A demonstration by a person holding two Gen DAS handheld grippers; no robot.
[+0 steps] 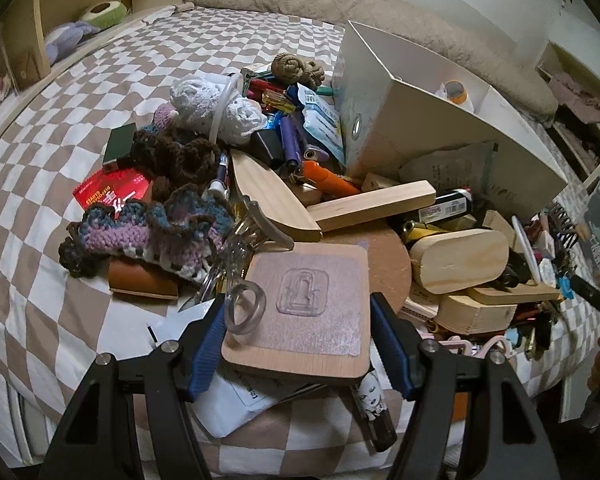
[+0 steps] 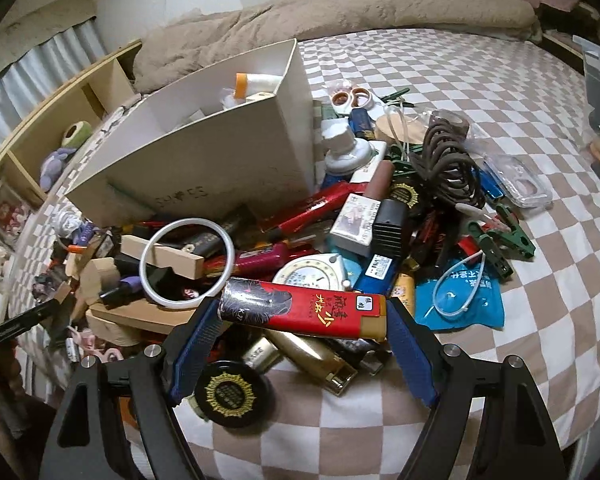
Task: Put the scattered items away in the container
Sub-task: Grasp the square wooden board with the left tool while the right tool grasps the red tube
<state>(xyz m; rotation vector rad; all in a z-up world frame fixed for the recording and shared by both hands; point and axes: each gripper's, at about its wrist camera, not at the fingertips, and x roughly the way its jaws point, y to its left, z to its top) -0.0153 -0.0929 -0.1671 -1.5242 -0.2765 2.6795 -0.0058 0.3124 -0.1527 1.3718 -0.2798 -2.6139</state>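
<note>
A white box [image 1: 384, 120] stands on the checkered bed, with a pile of small items in front of it. My left gripper [image 1: 300, 336] is open, its blue pads on either side of a square wooden board [image 1: 300, 312] with a clear hook plate stuck on it. A clear ring [image 1: 245, 308] lies by the left pad. My right gripper [image 2: 300, 328] is open around a red and black tube [image 2: 300, 306] that lies crosswise between the pads. The white box [image 2: 204, 160] holds an orange-capped bottle [image 2: 256, 82].
Crocheted pieces [image 1: 148, 232], wood blocks [image 1: 458, 260] and an orange pen [image 1: 328, 178] lie in the pile. A white ring [image 2: 186, 264], coiled dark cable [image 2: 446, 160], blue packet [image 2: 460, 296] and black round tin [image 2: 230, 394] surround the tube. A beige blanket [image 2: 340, 12] lies behind.
</note>
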